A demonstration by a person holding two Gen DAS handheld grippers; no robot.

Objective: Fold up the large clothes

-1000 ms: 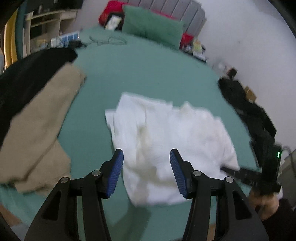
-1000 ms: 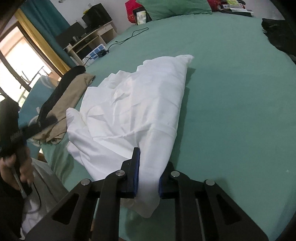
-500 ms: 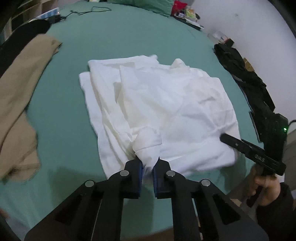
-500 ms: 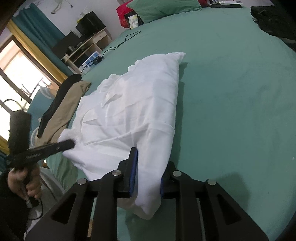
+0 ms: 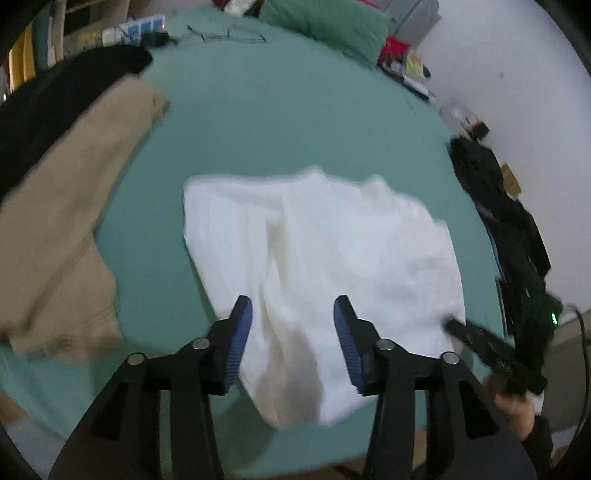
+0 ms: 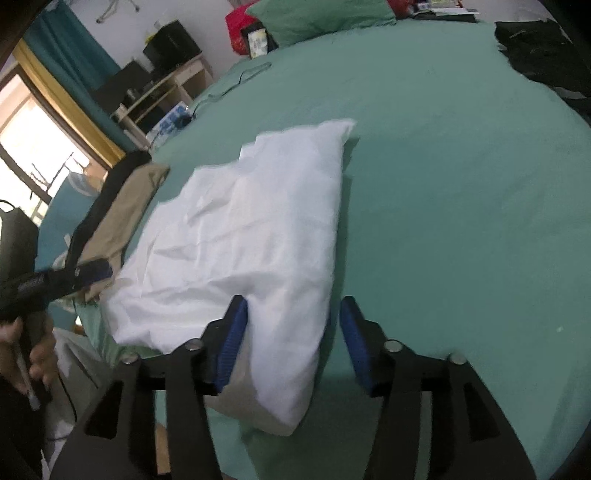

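Observation:
A large white garment (image 5: 325, 266) lies folded in a rough rectangle on the green bed sheet (image 5: 277, 122); it also shows in the right wrist view (image 6: 251, 243). My left gripper (image 5: 293, 332) is open and empty, just above the garment's near edge. My right gripper (image 6: 291, 332) is open and empty, its jaws standing either side of the garment's near right corner. The right gripper also shows at the right edge of the left wrist view (image 5: 491, 354), and the left gripper at the left of the right wrist view (image 6: 55, 277).
A tan garment (image 5: 70, 229) and a black one (image 5: 55, 103) lie at the bed's left. Black clothes (image 5: 506, 236) lie at the right edge. A green pillow (image 6: 317, 14) and a cable (image 6: 236, 81) are at the head. Shelves (image 6: 162, 88) and a window stand beyond.
Both grippers have opened and let go of the white garment. It now lies flat on the bed. The left gripper has pulled back and tilted up.

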